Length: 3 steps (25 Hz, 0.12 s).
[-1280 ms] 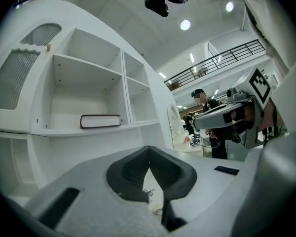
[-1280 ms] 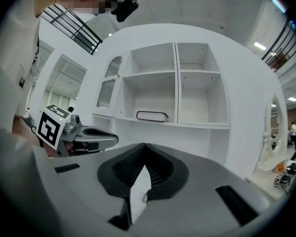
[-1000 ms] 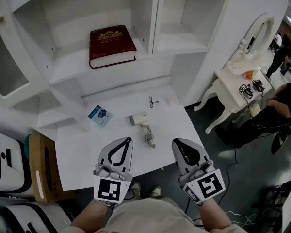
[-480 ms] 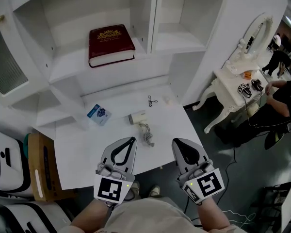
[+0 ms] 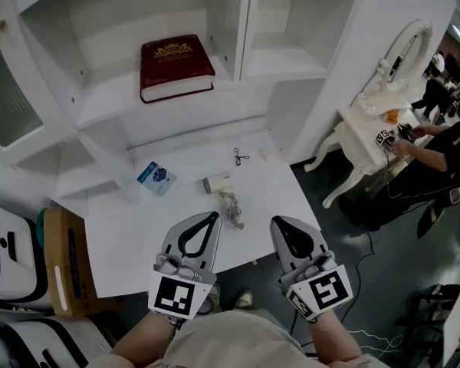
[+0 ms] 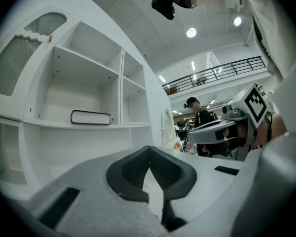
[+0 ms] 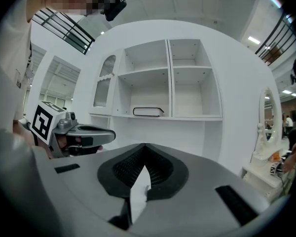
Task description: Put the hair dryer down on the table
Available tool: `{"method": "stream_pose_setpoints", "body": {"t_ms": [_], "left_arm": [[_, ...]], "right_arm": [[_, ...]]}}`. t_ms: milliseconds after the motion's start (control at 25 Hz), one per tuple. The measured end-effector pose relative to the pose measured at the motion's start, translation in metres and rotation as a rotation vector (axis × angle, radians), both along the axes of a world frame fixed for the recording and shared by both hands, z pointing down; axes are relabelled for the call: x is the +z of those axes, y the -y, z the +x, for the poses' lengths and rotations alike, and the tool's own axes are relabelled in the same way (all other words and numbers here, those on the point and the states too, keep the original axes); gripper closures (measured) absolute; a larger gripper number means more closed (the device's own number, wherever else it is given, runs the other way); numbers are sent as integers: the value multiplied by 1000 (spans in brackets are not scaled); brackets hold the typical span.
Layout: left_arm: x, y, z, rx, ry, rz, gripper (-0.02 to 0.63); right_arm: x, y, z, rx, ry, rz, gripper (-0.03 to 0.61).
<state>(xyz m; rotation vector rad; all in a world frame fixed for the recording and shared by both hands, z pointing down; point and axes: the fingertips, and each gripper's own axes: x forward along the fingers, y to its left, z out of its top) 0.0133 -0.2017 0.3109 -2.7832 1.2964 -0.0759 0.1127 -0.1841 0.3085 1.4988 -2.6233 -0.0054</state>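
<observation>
Head camera overhead, gripper cameras facing shelves (image 5: 100, 102)

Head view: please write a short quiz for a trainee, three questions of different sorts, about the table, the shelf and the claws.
1. True or false: the hair dryer lies on the white table.
2. Where is the red book? A) on the table B) on a shelf C) on the floor
3. Fill in: the left claw and the right claw are both ____ and hold nothing.
Key: 1 true; 2 B; 3 shut.
</observation>
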Motion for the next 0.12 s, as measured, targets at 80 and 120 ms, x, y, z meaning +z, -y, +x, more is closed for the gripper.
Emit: {"method": "stream_pose_setpoints", "body": {"t_ms": [80,120], "left_arm": [[0,1,0,4,-4,-1,600],[-1,2,0,5,-6,-2,600]], "right_arm": [[0,1,-2,1,0,-1,560],[0,2,-2,1,1,-1,560]]}}
